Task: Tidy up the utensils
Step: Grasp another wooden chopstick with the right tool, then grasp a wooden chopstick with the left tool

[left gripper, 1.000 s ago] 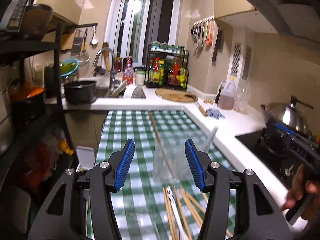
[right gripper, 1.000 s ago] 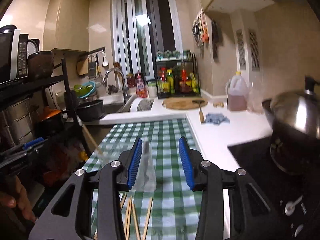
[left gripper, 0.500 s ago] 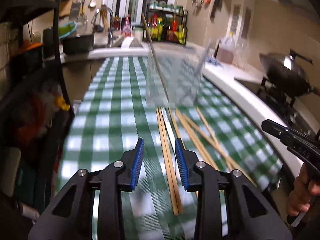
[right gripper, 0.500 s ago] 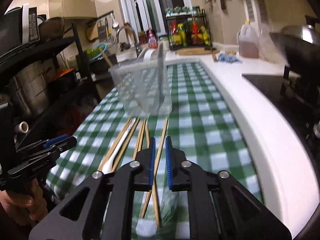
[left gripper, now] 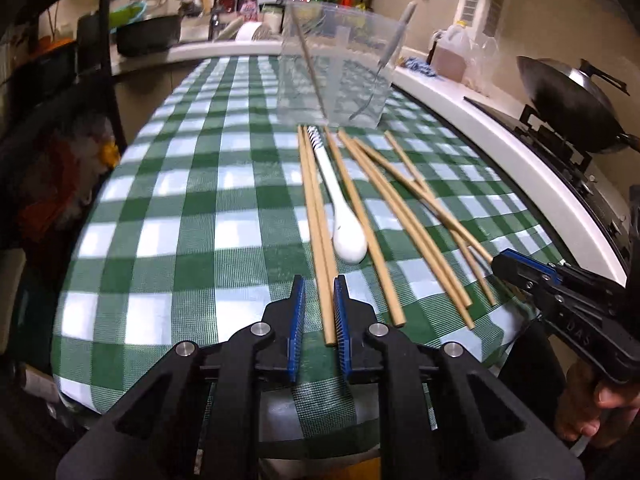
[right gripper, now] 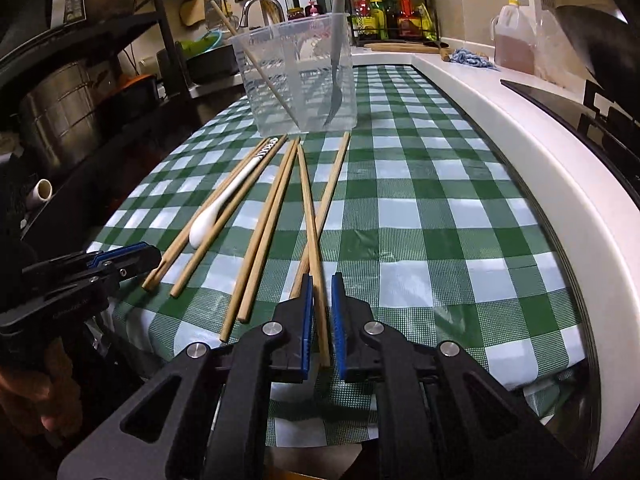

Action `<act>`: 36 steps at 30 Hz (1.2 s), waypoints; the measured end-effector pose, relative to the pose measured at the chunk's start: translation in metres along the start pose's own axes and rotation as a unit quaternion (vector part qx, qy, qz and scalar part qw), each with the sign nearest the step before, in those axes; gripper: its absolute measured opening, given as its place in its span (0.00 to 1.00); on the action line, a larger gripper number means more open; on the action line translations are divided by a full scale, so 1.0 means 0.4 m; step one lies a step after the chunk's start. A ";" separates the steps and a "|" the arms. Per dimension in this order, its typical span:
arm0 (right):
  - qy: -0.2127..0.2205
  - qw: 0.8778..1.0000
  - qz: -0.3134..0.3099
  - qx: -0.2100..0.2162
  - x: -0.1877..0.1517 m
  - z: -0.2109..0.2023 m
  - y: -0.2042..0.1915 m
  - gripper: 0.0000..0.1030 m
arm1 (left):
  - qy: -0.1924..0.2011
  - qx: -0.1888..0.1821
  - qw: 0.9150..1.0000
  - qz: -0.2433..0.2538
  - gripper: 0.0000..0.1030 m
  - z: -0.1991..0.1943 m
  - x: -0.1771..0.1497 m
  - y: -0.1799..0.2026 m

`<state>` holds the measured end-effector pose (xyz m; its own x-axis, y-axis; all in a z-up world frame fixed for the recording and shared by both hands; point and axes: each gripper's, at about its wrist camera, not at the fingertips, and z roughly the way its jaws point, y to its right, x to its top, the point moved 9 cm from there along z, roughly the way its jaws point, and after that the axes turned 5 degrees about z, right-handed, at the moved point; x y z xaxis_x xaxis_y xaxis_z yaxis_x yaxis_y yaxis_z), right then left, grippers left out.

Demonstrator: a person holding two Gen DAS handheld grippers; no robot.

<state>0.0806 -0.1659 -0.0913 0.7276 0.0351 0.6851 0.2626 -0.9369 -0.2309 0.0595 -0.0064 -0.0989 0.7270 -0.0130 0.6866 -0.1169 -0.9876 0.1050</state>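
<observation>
Several wooden chopsticks [left gripper: 374, 196] and a white ceramic spoon [left gripper: 344, 216] lie on the green checked tablecloth [left gripper: 192, 216] in front of a clear plastic container [left gripper: 336, 64] that holds one chopstick and a grey fork. My left gripper [left gripper: 319, 296] has its jaws narrowly apart around the near ends of the two leftmost chopsticks [left gripper: 320, 240]. My right gripper [right gripper: 321, 296] has its jaws narrowly apart around the near end of a chopstick [right gripper: 310, 220]. The container [right gripper: 298, 76] and spoon [right gripper: 224, 204] also show in the right wrist view.
A white counter [right gripper: 532, 148] with a stove and wok [left gripper: 568, 104] runs along the right. A black shelf rack [right gripper: 100, 80] with pots stands at the left. The sink and bottle rack [right gripper: 388, 12] are at the far end.
Both grippers have dropped from above the container to the near ends of the chopsticks on the cloth, and their jaws have narrowed from wide open to a small gap.
</observation>
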 end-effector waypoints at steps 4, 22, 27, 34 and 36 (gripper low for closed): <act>-0.013 1.000 -0.005 -0.007 -0.013 0.013 0.002 0.11 | 0.001 0.003 1.000 0.016 0.13 -0.002 0.003 0.016; 0.070 0.997 0.025 -0.013 0.058 -0.063 0.040 0.05 | 0.002 0.002 1.000 0.003 0.07 -0.002 0.002 0.005; 0.068 0.996 0.031 -0.049 0.047 -0.047 0.078 0.05 | 0.001 0.005 1.000 0.012 0.07 0.001 0.001 0.011; 0.029 0.997 0.050 -0.051 0.011 0.000 0.108 0.06 | 0.003 0.016 1.000 0.026 0.07 0.006 -0.003 0.019; 0.028 0.997 0.052 -0.052 0.009 0.000 0.109 0.07 | 0.006 0.021 0.999 0.031 0.08 0.005 -0.004 0.022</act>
<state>0.0947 -0.2065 -0.0990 0.7104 -0.0799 0.6992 0.1186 -0.9657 -0.2309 0.0587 -0.0155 -0.1005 0.7115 -0.0732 0.6989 -0.1324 -0.9907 0.0310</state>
